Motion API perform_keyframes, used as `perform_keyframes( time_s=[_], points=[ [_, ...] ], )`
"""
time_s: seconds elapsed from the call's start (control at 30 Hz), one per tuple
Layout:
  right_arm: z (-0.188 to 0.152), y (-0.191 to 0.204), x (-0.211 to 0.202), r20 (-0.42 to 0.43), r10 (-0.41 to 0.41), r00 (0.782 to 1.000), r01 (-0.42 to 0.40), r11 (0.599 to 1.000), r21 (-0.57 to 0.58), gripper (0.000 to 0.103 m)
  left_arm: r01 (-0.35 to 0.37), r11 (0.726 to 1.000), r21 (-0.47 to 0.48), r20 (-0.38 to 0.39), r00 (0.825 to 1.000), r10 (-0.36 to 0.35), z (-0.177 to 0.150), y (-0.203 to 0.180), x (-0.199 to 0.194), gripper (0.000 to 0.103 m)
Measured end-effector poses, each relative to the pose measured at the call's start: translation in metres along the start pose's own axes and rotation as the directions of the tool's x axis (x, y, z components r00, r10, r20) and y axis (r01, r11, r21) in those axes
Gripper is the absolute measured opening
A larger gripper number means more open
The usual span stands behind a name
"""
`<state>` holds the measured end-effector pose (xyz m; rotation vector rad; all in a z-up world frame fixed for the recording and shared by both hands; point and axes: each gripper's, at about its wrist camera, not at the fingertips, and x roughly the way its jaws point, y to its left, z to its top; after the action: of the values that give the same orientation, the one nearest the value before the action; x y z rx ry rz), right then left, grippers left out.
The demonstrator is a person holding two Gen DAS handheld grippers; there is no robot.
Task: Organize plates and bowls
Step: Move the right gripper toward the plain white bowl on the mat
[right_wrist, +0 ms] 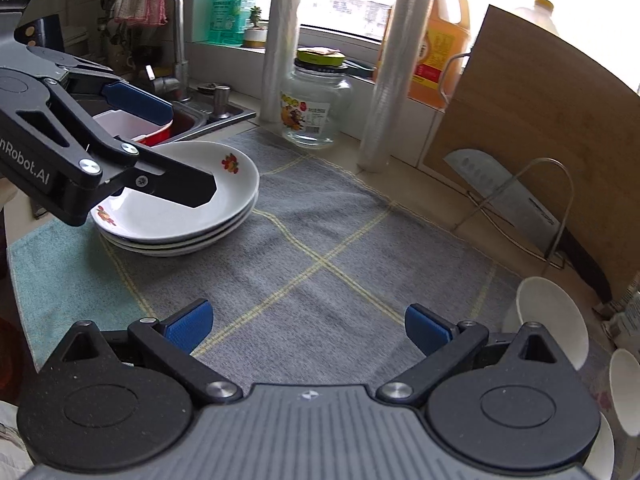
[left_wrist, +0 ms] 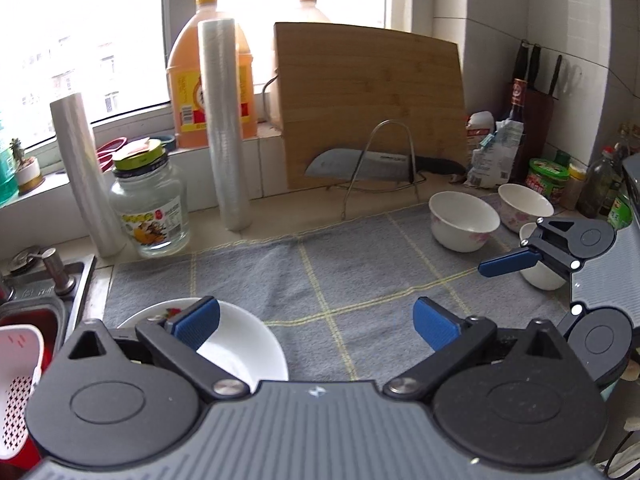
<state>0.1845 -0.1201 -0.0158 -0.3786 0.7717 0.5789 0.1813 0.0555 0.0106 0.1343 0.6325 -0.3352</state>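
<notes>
Both grippers tilt down over the mat (right_wrist: 320,240), left (left_wrist: 316,324) and right (right_wrist: 308,328) fingers wide apart, empty

A grey checked mat (right_wrist: 320,240) covered the counter (left_wrist: 280,200) — plates (right_wrist: 180,220) stacked near its sink-side edge, bowls (left_wrist: 464,220) at the opposite edge.

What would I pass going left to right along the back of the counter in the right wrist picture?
Faucet → shorter plastic wrap roll → glass jar → taller plastic wrap roll → orange oil jug → wooden cutting board, with a cleaver in the wire rack before it.
</notes>
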Motion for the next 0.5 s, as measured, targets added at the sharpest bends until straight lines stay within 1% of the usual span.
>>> perform_keyframes(
  time_s=[0.07, 0.13, 0.2, 0.3, 0.43, 0.5],
  points=[
    [-0.011, -0.009, -0.009, -0.03, -0.064, 0.998, 0.066, 0.995, 0.081, 0.103, 0.037, 0.999, 0.033, 0.028, 0.999, -0.038, -0.003, -0.014, 0.005, 0.102],
    [-0.023, -0.019, -0.018, -0.059, -0.112, 0.992, 0.12, 0.98, 0.157, 0.103, 0.094, 0.993, 0.064, 0.036, 0.995, -0.097, -0.007, -0.029, 0.012, 0.102],
    [-0.038, -0.029, -0.027, -0.097, -0.173, 0.98, 0.191, 0.957, 0.219, 0.103, 0.163, 0.982, 0.092, 0.013, 0.986, -0.165, -0.01, -0.044, 0.024, 0.102],
    [-0.061, -0.049, -0.042, -0.144, -0.247, 0.958, 0.28, 0.914, 0.294, 0.103, 0.24, 0.964, 0.117, -0.024, 0.971, -0.238, -0.011, -0.065, 0.038, 0.102],
    [-0.088, -0.081, -0.061, -0.177, -0.313, 0.933, 0.357, 0.858, 0.369, 0.103, 0.285, 0.944, 0.167, -0.051, 0.959, -0.28, -0.012, -0.097, 0.052, 0.102],
    [-0.1, -0.099, -0.07, -0.183, -0.335, 0.924, 0.381, 0.837, 0.393, 0.103, 0.284, 0.94, 0.187, -0.06, 0.959, -0.278, -0.012, -0.113, 0.06, 0.102]
  ],
)
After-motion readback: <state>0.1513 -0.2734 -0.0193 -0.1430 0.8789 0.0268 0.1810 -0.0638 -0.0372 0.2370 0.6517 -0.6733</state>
